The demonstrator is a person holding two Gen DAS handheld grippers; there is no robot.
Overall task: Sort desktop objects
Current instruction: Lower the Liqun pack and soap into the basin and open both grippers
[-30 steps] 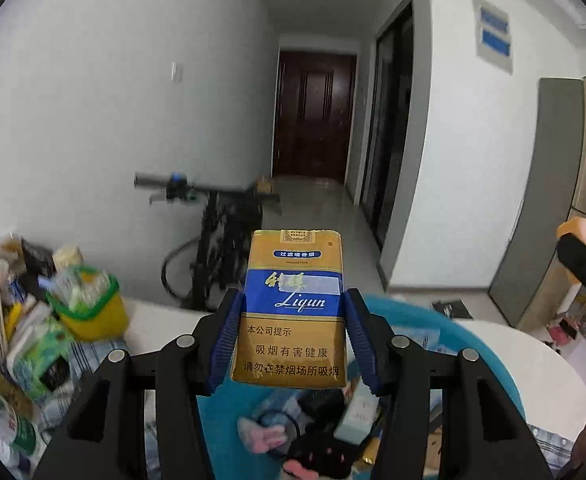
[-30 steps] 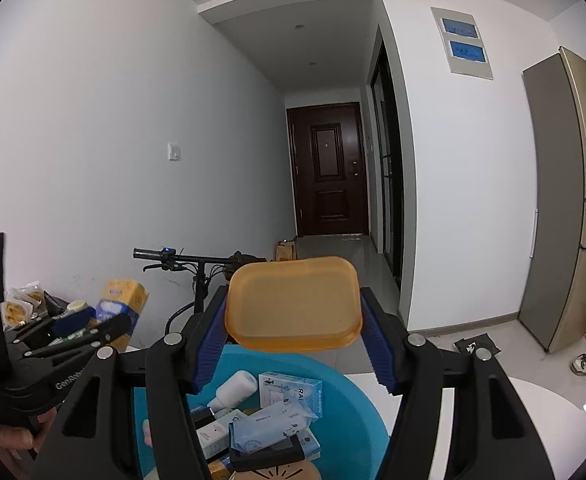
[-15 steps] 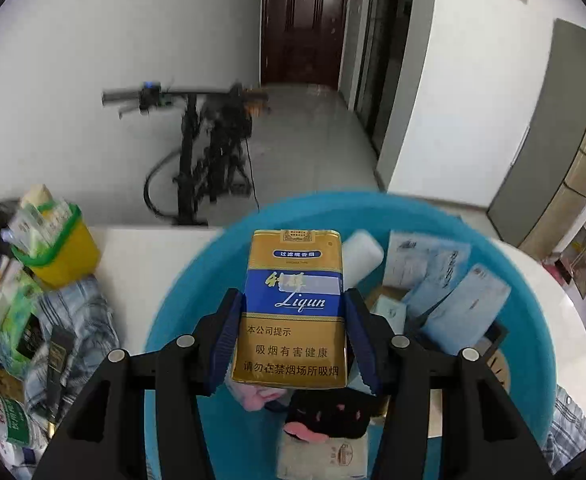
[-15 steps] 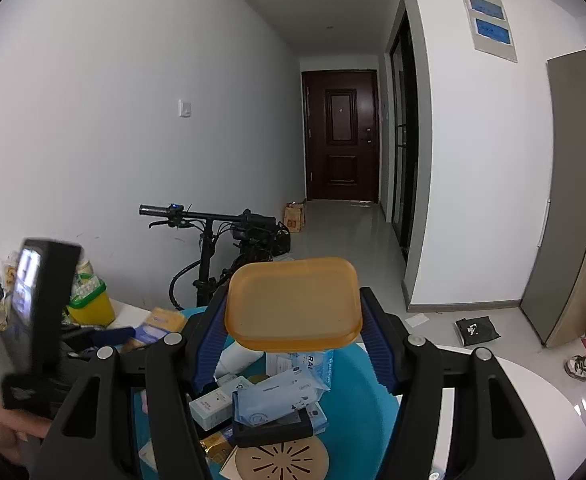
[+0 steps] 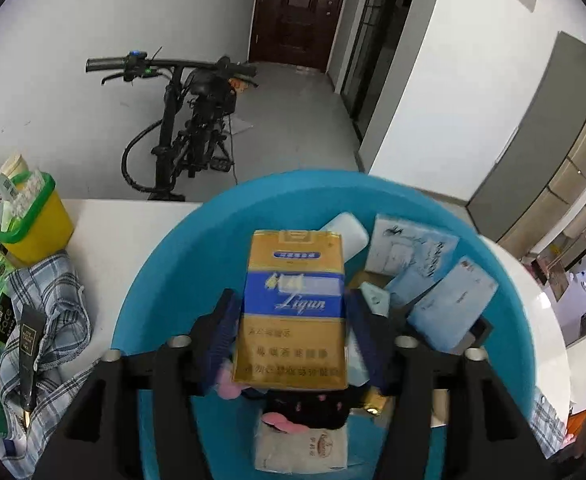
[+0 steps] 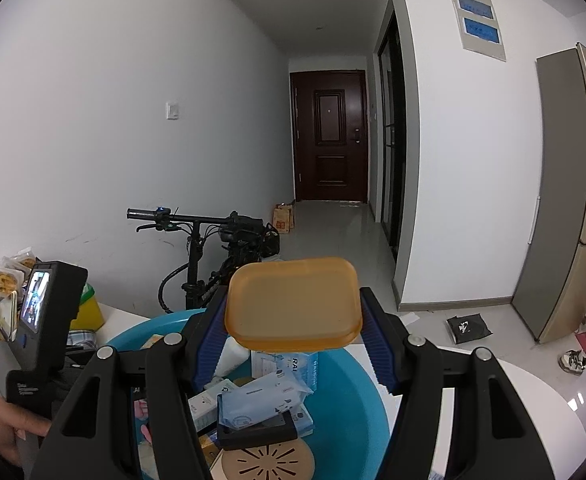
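Through your left wrist camera, your left gripper (image 5: pixel 293 320) points down over the blue basin (image 5: pixel 165 280) and its jaws are opening: the gold-and-blue cigarette pack (image 5: pixel 293 308) sits between the pads with slim gaps showing either side, let go above the clutter inside. A yellow bin (image 5: pixel 33 224) stands far left on the white table (image 5: pixel 125 232). Through your right wrist camera, your right gripper (image 6: pixel 293 320) is clamped on the orange soap-like block (image 6: pixel 293 304), raised over the basin's near rim (image 6: pixel 353 408).
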